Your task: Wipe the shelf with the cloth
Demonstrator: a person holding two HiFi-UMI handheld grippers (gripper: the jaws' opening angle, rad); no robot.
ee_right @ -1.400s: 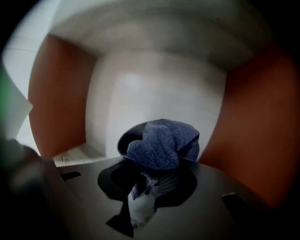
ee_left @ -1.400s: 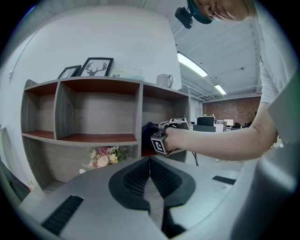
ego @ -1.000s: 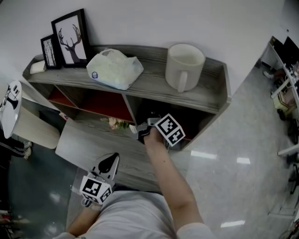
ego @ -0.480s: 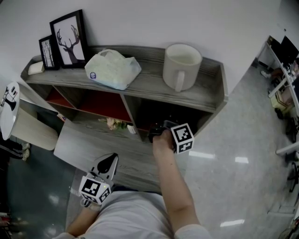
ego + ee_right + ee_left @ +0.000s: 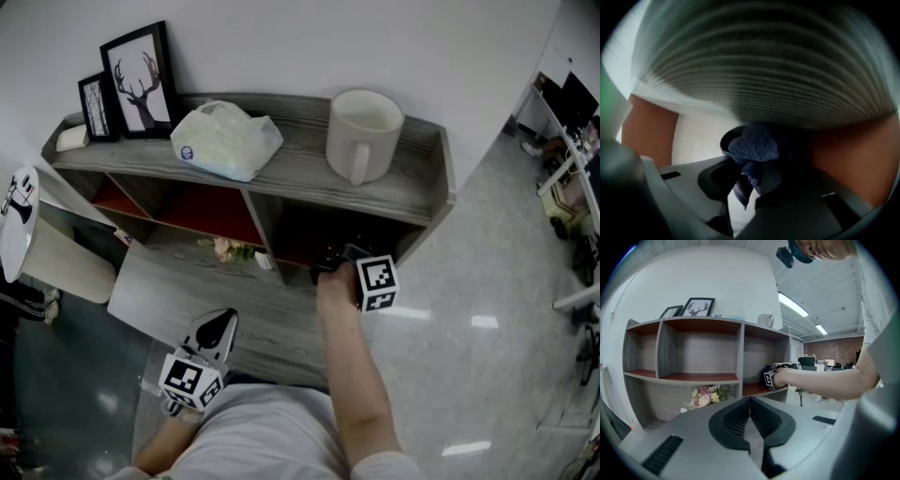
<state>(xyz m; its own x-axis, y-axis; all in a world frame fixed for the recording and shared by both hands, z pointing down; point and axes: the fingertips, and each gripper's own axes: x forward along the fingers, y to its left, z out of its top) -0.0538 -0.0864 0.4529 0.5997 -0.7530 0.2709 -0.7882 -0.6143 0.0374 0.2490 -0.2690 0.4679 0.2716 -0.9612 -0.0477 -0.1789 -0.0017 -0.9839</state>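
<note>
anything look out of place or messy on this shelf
Nothing spilled or broken. Only a crumpled white bag slumps on top of the shelf, between the deer picture and the mug.

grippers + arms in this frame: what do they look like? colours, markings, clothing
The left gripper and right gripper both have pale grey moulded shells with black ribbed pads. Each carries a white cube printed with black square markers. No cables visible. The person wears a light short-sleeved top; forearms are bare.
</note>
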